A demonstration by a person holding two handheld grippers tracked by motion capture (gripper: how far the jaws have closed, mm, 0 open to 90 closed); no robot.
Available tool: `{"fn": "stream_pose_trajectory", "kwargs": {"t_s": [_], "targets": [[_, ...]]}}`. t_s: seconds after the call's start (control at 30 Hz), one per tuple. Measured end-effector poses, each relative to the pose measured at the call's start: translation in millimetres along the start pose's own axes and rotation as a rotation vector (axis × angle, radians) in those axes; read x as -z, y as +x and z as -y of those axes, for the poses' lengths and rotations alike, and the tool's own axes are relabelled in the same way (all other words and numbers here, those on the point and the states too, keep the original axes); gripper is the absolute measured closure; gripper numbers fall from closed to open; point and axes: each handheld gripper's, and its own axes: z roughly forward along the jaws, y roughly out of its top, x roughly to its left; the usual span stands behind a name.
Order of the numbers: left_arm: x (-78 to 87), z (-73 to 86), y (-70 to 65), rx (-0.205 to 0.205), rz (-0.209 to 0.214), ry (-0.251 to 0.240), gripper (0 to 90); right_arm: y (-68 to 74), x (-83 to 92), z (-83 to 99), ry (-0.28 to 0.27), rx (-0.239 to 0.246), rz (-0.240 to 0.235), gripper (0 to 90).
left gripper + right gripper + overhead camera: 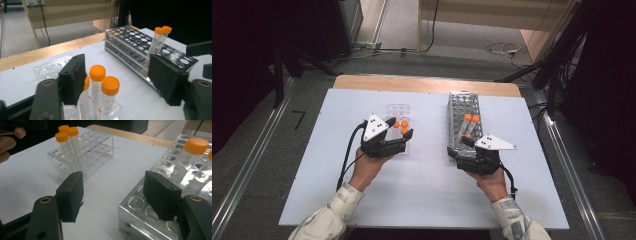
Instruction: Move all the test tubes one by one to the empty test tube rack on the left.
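Left gripper fingers released, straddling capped tubes in clear rack. Right gripper fingers released too. Tubes probably light, slick, brittle; grip below cap.

Even overhead light, soft focus (dark surroundings)

the worktop is a pale, bluish-white sheet with a strip of bare wood showing along its far edge. two racks stand directly on it, well apart: a clear rack left of the middle and a metal rack to the right (its long side running away from the person), each holding orange-capped tubes.
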Motion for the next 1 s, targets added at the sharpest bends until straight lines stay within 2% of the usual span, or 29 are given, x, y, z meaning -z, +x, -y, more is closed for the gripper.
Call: {"fn": "stream_pose_trajectory", "kwargs": {"t_s": [0.2, 0.43, 0.63, 0.83, 1.0], "targets": [[2.2, 2.8, -1.7, 0.009, -0.008, 0.007, 21.7, -9.1, 0.4, -0.5, -0.007, -0.009, 0.042, 31.3], [6.2, 4.8, -0.3, 0.018, -0.024, 0.015, 18.5, -15.8, 0.4, -1.7, -0.016, -0.013, 0.076, 31.3], [8.9, 8.6, 0.5, 0.026, -0.033, 0.020, 18.5, -22.6, -1.7, -0.3, -0.013, -0.014, 0.117, 31.5], [11.4, 10.6, 0.4, 0.020, -0.044, 0.029, 18.5, -31.9, -1.9, -0.8, -0.024, -0.037, 0.156, 32.3], [11.9, 11.3, 0.2, 0.021, -0.043, 0.030, 18.5, -42.9, -4.0, -2.3, -0.033, -0.049, 0.200, 37.9]]}}
